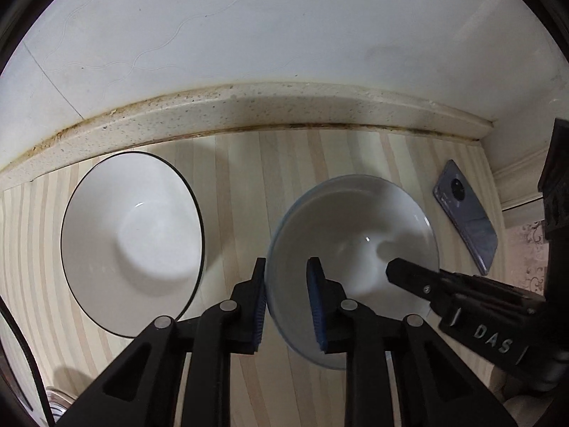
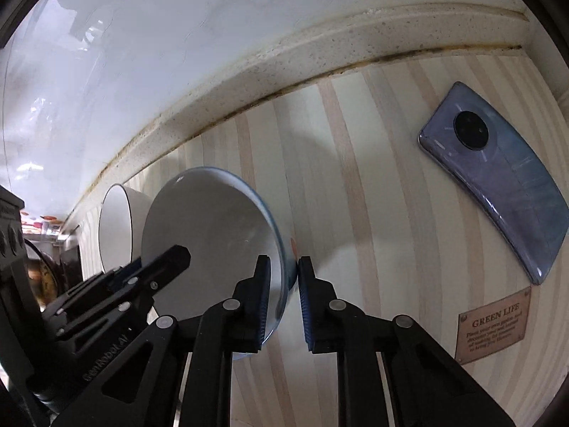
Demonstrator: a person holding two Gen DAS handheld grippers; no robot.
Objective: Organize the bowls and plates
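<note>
Striped beige-and-cream matting covers the bench (image 1: 320, 156), which ends at a speckled stone upstand with a grimy seam below a glossy white wall. A blue-rimmed bowl (image 1: 355, 227), smooth white glazed ceramic, sits near the middle of the bench. The left claw (image 1: 288, 302) straddles its near-left rim, one blue ribbed pad outside and one inside, with a gap visible around the rim, so it is spread rather than clamped. The right claw (image 2: 284, 281) brackets the opposite rim, its pads close on either side of the wall; whether they actually press it I cannot tell. A second bowl (image 1: 131, 242), white with a thin black rim line, stands just to the left, apart from the first. A grey-violet phone (image 2: 498, 178) lies face down to the right, and a small brown label (image 2: 492, 327) reads "GREEN LIFE"; its finer print is illegible. The bowl's near edge is hidden behind the claw arms.
</note>
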